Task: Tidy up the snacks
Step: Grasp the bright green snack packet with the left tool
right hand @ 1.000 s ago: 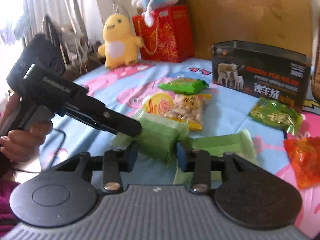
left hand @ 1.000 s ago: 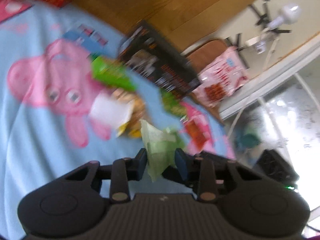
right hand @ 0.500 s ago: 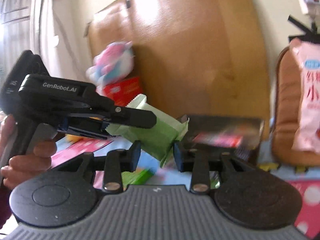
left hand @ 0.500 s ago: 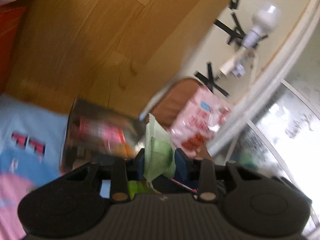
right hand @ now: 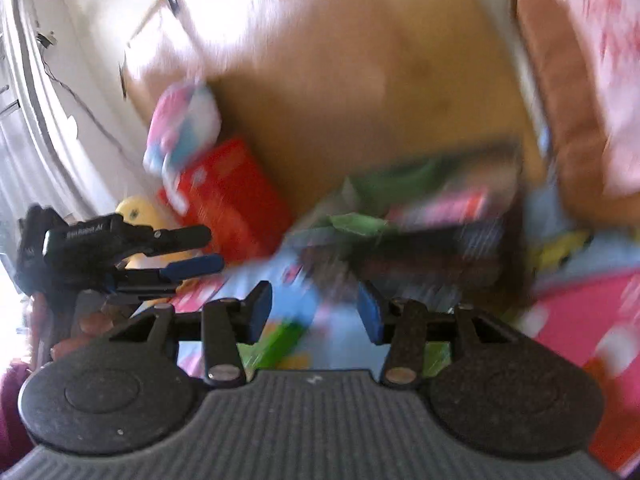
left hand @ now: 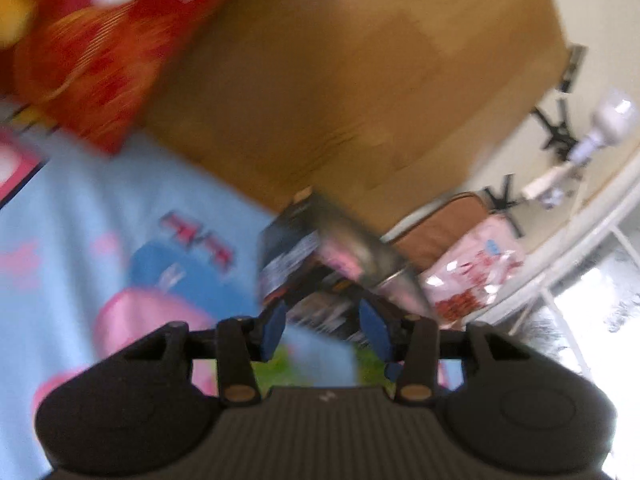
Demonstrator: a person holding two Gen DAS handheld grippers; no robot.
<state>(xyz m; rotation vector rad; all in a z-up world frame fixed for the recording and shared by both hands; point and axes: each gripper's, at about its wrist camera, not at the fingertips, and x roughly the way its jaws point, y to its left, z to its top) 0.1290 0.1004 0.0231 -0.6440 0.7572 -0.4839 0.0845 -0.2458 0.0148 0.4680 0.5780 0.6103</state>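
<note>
Both views are motion-blurred. My left gripper (left hand: 325, 330) is open and empty above the blue cartoon bedsheet (left hand: 80, 240), facing the dark snack tin (left hand: 320, 264). My right gripper (right hand: 316, 312) is open and empty too. In the right wrist view the left gripper (right hand: 196, 250) shows at the left, open. A light green snack packet (right hand: 356, 222) lies at the tin's (right hand: 440, 248) open top, with green inside it. More green packets (right hand: 276, 344) lie on the sheet just below my right fingers.
A wooden headboard (left hand: 360, 100) stands behind the tin. A red gift bag (left hand: 100, 60) and soft toys (right hand: 184, 128) sit at the back left. A brown chair with a pink bag (left hand: 472, 272) stands to the right of the tin.
Both grippers held the light green packet between them half a second ago. Both have opened and let it go, and it now lies at the tin. Both cameras have swung.
</note>
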